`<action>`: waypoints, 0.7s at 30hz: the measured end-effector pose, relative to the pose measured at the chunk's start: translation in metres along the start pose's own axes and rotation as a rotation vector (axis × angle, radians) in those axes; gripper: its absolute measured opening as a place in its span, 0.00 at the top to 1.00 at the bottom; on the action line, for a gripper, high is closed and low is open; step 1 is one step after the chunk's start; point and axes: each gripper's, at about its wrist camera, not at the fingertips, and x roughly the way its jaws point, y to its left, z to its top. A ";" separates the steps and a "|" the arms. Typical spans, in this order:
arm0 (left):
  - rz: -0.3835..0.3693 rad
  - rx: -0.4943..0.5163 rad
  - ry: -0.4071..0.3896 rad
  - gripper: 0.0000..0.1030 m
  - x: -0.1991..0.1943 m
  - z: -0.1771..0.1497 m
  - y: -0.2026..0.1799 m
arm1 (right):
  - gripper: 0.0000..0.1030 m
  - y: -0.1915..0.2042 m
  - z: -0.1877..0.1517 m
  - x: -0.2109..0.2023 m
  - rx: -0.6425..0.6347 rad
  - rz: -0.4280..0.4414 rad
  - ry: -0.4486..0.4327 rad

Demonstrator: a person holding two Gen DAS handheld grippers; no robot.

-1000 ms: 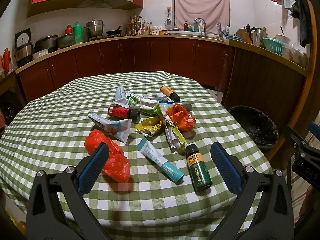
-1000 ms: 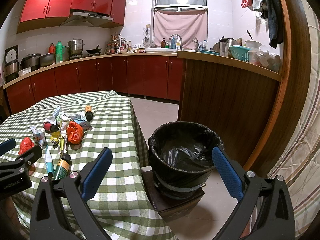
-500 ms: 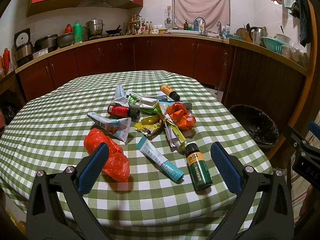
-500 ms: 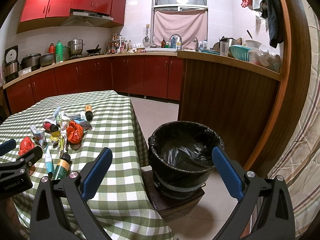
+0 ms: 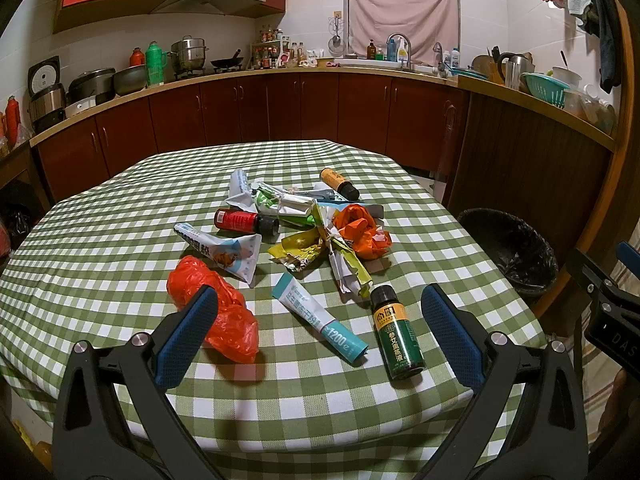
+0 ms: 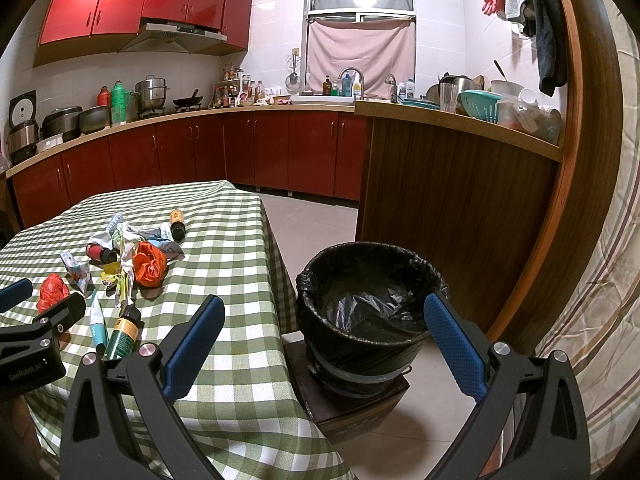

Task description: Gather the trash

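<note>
Trash lies heaped on the green checked table (image 5: 100,248): a red plastic bag (image 5: 212,312), a teal tube (image 5: 320,320), a green bottle (image 5: 396,336), a red bottle (image 5: 244,220), an orange bottle (image 5: 340,184), an orange crumpled bag (image 5: 360,232) and several wrappers (image 5: 280,204). My left gripper (image 5: 320,320) hangs open above the table's near edge, with the tube and green bottle between its spread fingers. My right gripper (image 6: 320,332) is open and empty, off the table's right side, facing the black-lined bin (image 6: 368,312) on the floor.
The bin (image 5: 512,252) stands on a low dark wooden block (image 6: 352,400) between the table and a brown wooden counter wall (image 6: 460,220). Red cabinets (image 5: 240,112) run along the back. Tiled floor (image 6: 312,220) lies open behind the bin.
</note>
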 end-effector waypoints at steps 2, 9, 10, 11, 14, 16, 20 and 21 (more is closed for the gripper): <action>0.000 0.000 0.000 0.04 0.000 0.000 0.000 | 0.06 0.000 0.000 0.000 0.000 0.000 0.000; 0.012 -0.016 0.012 0.04 0.003 -0.004 0.006 | 0.06 0.001 0.002 0.001 -0.005 -0.002 0.001; 0.014 -0.021 0.016 0.04 0.004 -0.003 0.009 | 0.06 0.002 0.001 0.001 -0.005 0.000 0.003; 0.017 -0.027 0.020 0.04 0.005 -0.003 0.012 | 0.06 0.003 0.001 0.003 -0.007 0.011 0.011; 0.032 -0.044 0.037 0.04 0.009 -0.003 0.024 | 0.06 0.011 -0.009 0.013 0.001 0.046 0.036; 0.041 -0.051 0.053 0.04 0.011 -0.004 0.033 | 0.06 0.017 -0.010 0.015 0.004 0.071 0.051; 0.056 -0.073 0.092 0.10 0.014 -0.008 0.051 | 0.06 0.037 -0.008 0.016 -0.014 0.139 0.074; 0.064 -0.079 0.101 0.12 0.014 -0.009 0.056 | 0.06 0.042 -0.008 0.016 -0.017 0.158 0.079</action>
